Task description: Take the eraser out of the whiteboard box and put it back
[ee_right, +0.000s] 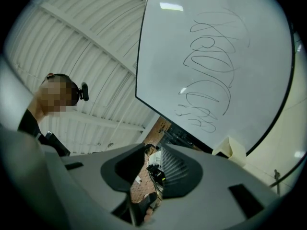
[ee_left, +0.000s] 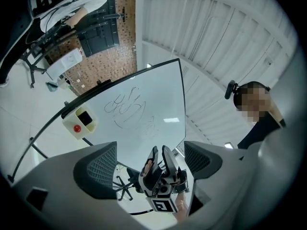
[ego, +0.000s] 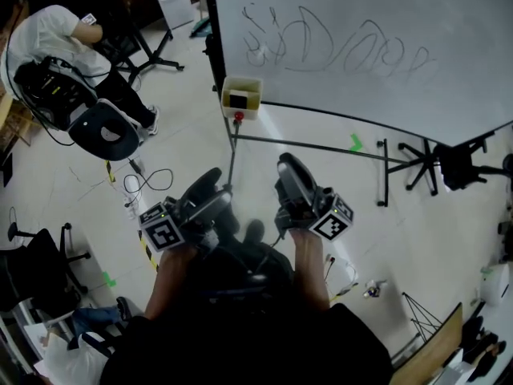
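Note:
The whiteboard (ego: 361, 30) with grey scribbles stands ahead. On its lower left corner hangs a cream box (ego: 241, 95) with the black eraser (ego: 238, 99) inside and a red knob (ego: 238, 116) just below. The left gripper view shows the box (ee_left: 79, 121) and eraser (ee_left: 85, 118) too. The box (ee_right: 235, 150) also peeks out in the right gripper view. My left gripper (ego: 210, 192) (ee_left: 149, 150) is open wide and empty, well short of the box. My right gripper (ego: 290, 171) (ee_right: 151, 157) is beside it, its jaws a narrow gap apart with nothing between them.
A seated person (ego: 48, 34) and a black office chair (ego: 104, 131) are at the far left. Cables (ego: 148, 183) lie on the floor. The whiteboard's stand bars (ego: 321, 145) run below the board, and a chair base (ego: 449, 163) is at the right.

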### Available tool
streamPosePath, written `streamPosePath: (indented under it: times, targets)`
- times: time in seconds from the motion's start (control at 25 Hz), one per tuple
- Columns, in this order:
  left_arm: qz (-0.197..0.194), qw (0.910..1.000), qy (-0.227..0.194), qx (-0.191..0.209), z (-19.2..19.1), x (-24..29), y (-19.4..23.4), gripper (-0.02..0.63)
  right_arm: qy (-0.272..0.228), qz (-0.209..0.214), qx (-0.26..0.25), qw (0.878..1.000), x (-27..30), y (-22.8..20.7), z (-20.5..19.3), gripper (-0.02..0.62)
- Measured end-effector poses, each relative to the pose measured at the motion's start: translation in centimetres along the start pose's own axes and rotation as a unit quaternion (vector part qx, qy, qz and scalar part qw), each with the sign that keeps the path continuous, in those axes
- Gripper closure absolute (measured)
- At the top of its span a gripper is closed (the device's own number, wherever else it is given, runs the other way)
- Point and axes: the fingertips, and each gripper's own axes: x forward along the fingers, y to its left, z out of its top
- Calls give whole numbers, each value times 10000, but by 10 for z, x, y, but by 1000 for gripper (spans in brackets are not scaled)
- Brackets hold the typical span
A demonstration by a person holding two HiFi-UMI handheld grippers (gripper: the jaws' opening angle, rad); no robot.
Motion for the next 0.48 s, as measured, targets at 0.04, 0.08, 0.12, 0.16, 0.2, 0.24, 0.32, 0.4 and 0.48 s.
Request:
streamPosePath:
  times: [0.04, 0.08, 0.12, 0.16, 0.2, 0.24, 0.32, 0.4, 0.48]
  targets:
    - [9, 10000, 0, -19, -1, -2, -1, 176, -4, 2, -20, 10000, 0, 2, 0, 470]
    - [6, 10000, 3, 10, -1, -3, -3, 176, -12, 11, -15, 10000, -1, 3, 0, 471]
    - [-20, 10000, 4, 50, 0, -4, -5, 176, -23, 21, -4, 10000, -2, 4, -1, 471]
    - [-62, 10000, 1, 46, 0, -5, -7, 176, -33, 26, -9, 10000, -2, 5, -1, 471]
    - [-99, 10000, -6, 2, 0, -7, -8, 176, -42, 29, -30, 10000, -1, 7, -1, 470]
    - [-128, 9999, -17, -43, 0, -9, -8, 176, -45, 30, -60, 10000, 0, 9, -2, 471]
    - [-165, 9998, -35, -77, 2, -15, -8, 176, -25, 24, -146, 9999, 4, 14, -5, 471]
    - [-187, 9998, -55, -78, 6, -24, -8, 176, 2, 17, -299, 9996, 12, 24, -7, 476]
    - [-249, 9996, -88, -71, 12, -34, -11, 176, 21, 23, -374, 9993, 19, 33, -14, 482]
